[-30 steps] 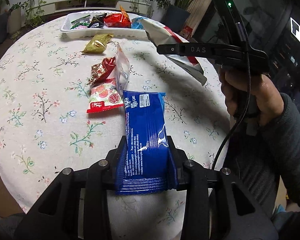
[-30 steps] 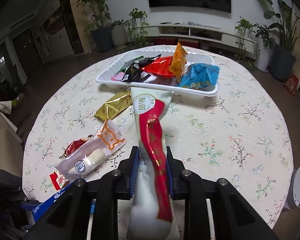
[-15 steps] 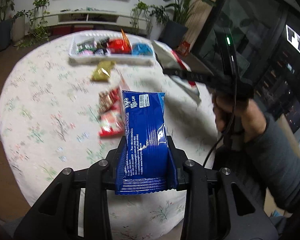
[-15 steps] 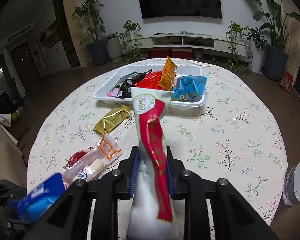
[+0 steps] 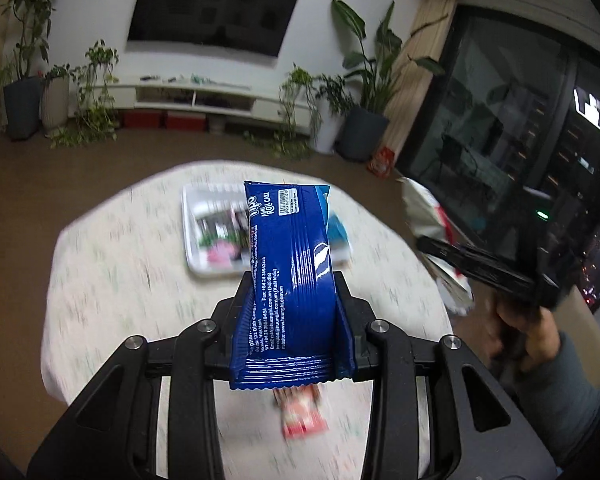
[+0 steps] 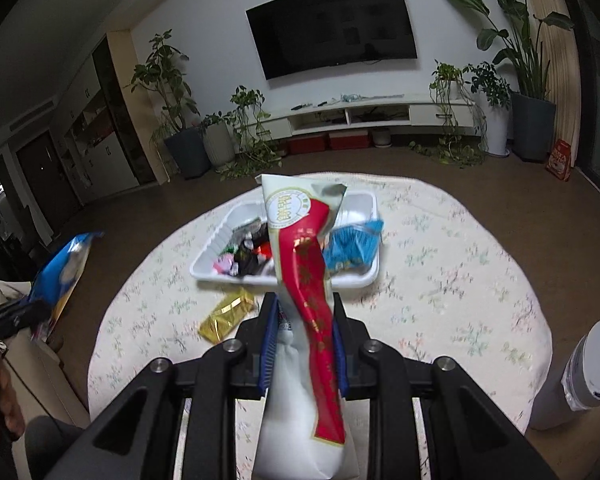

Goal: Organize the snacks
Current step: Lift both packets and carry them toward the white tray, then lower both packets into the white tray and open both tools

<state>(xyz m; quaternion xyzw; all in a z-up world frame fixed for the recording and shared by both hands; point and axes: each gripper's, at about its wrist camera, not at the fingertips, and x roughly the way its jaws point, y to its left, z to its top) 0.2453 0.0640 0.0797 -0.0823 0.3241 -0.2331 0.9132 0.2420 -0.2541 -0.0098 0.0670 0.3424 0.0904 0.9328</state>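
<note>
My left gripper (image 5: 294, 292) is shut on a blue roll cake packet (image 5: 290, 264), held high above the round table. My right gripper (image 6: 304, 312) is shut on a white and red snack bag (image 6: 306, 272), also raised above the table. The white tray (image 6: 366, 280) with several snacks lies on the far half of the table; it also shows blurred in the left wrist view (image 5: 190, 240). A gold packet (image 6: 228, 314) lies just in front of the tray. A red packet (image 5: 302, 416) lies on the table below my left gripper. The right gripper with its bag (image 5: 432, 216) shows at right in the left wrist view.
The round table has a floral cloth (image 6: 440, 280). A grey cylinder container (image 6: 580, 380) stands at the table's right edge. The left gripper's blue packet (image 6: 66, 268) shows at far left in the right wrist view. Plants and a TV stand line the far wall.
Both grippers have risen well above the table with their packets. The table and tray now look smaller and farther below. The left view has swung toward the tray.
</note>
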